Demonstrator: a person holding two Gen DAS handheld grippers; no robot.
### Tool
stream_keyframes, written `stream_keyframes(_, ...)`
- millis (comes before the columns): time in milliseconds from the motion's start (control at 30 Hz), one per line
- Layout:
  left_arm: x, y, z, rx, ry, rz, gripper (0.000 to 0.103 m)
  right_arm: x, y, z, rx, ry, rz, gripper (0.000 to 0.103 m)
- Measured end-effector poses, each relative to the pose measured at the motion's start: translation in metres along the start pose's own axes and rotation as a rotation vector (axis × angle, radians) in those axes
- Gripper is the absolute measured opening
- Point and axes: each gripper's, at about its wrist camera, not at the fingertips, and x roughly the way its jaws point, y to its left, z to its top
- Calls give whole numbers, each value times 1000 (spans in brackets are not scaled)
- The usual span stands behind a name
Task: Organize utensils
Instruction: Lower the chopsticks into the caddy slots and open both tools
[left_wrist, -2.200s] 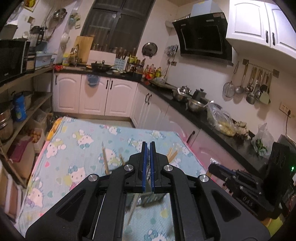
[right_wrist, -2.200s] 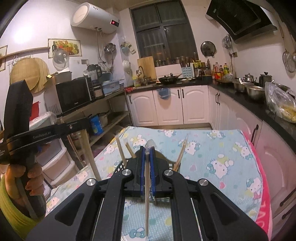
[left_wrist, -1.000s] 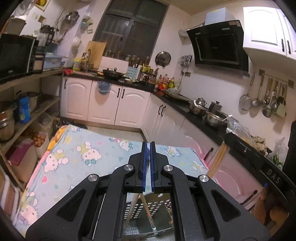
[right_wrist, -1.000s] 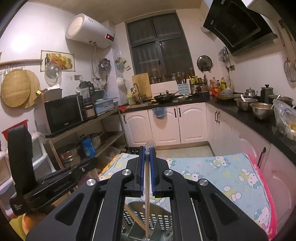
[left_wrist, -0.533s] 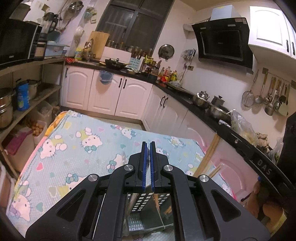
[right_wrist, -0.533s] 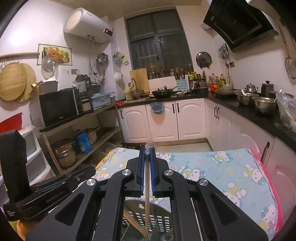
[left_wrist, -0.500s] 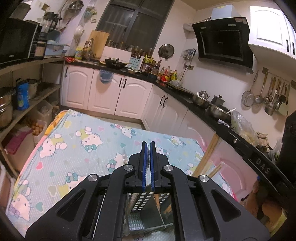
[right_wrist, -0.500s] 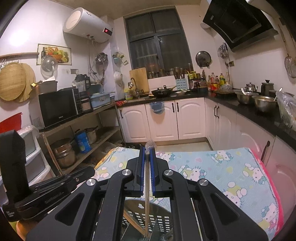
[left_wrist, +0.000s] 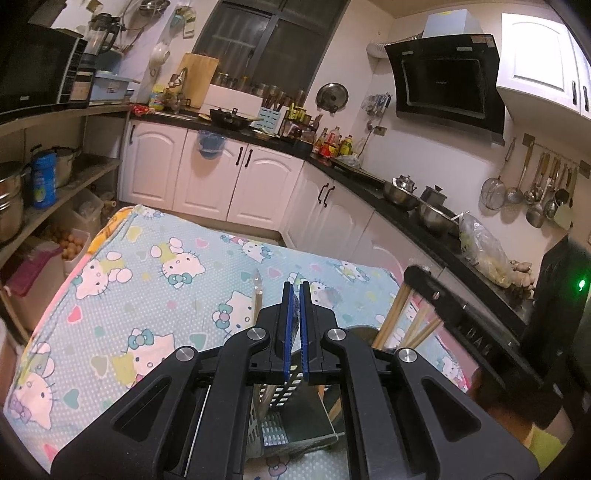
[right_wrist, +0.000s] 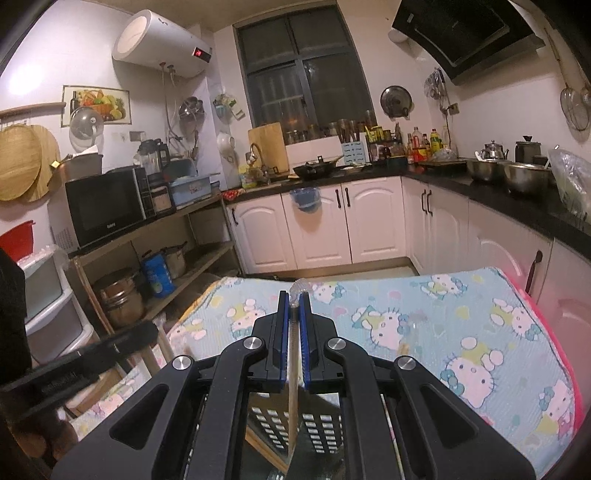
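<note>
My right gripper (right_wrist: 294, 301) is shut on a wooden chopstick (right_wrist: 292, 387) with a clear plastic-wrapped tip; it hangs upright over a perforated grey utensil holder (right_wrist: 314, 424). My left gripper (left_wrist: 294, 291) has its blue pads nearly together with no clear object between them. It hovers over the same holder (left_wrist: 275, 413), which stands on the Hello Kitty cloth (left_wrist: 155, 295). More chopsticks (left_wrist: 395, 317) stand in the holder to the right. One wrapped chopstick (left_wrist: 257, 291) stands just left of the left gripper.
The other gripper's black body crosses the left wrist view (left_wrist: 480, 332) on the right and the right wrist view (right_wrist: 74, 365) on the left. White cabinets (right_wrist: 332, 229) and a black counter ring the table. An open shelf (right_wrist: 155, 266) with pots stands left.
Both grippers have tilted down a little toward the holder. The right one still holds its chopstick upright; more standing chopsticks now show in the left wrist view.
</note>
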Motion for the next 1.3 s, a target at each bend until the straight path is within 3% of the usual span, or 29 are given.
stream_keyframes(500,-8,4,-2,-14,3,4,0,-23,-2,-21,-49,77,0,9)
stream_keyframes(767,-13,6,-4,-14,8,3,1,-36,-4,-24,-54,104,-3,21)
stream_keyframes(833,-13,6,-4,-17,8,6,5,-39,-5,-24,-56,107,-4,23)
stream_keyframes(900,-15,8,-7,-21,15,13,17,-41,-6,-24,-59,111,-5,25)
stream_keyframes(1133,-23,10,-12,-26,25,11,18,-51,-5,-25,-69,124,-7,32)
stream_keyframes(1300,-26,4,-10,-21,28,14,26,-62,-5,-28,-72,126,-8,34)
